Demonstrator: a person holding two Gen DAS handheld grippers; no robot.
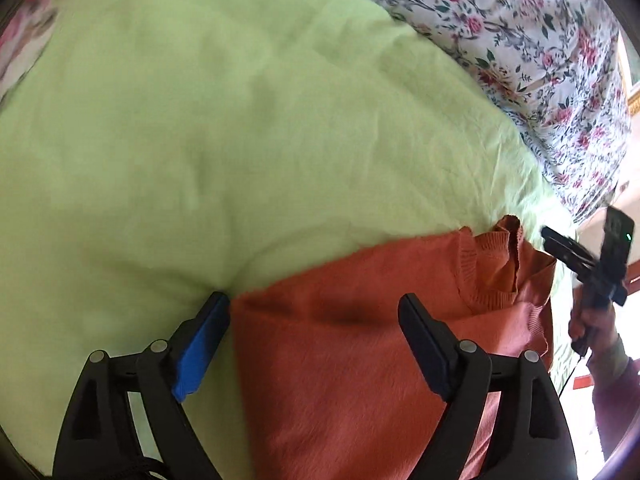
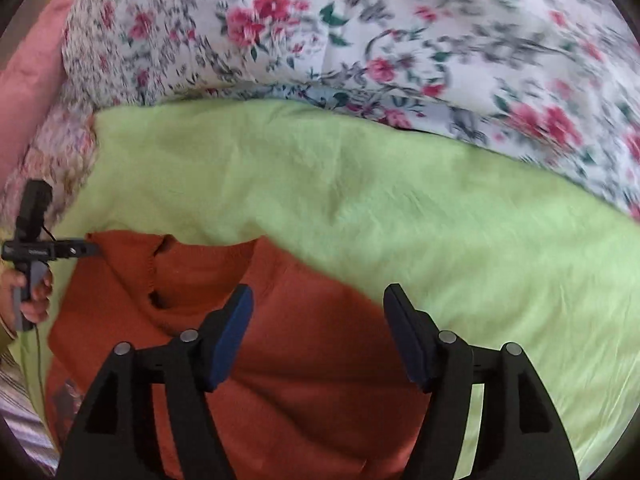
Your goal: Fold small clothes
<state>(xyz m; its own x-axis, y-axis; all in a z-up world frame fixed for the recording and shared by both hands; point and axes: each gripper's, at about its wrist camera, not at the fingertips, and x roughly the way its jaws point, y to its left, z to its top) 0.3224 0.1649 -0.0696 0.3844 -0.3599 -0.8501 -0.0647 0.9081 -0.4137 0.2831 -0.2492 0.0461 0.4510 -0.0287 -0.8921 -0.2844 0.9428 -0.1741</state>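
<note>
An orange knitted sweater (image 1: 352, 364) lies flat on a light green cloth (image 1: 224, 128), its ribbed neck opening (image 1: 492, 268) toward the far side. My left gripper (image 1: 316, 304) is open, just above the sweater's left shoulder edge, its left finger by the edge on the green cloth. The sweater also shows in the right wrist view (image 2: 304, 360). My right gripper (image 2: 318, 296) is open, hovering over the sweater's right shoulder near the neck (image 2: 200, 268). Each gripper appears in the other's view, the right one (image 1: 560, 248) and the left one (image 2: 86, 249).
A floral bedsheet (image 1: 536, 64) covers the bed beyond the green cloth, also in the right wrist view (image 2: 360, 40). A pink pillow (image 2: 28, 76) lies at the far left. The bed's edge and a floor strip (image 1: 600, 216) show at the right.
</note>
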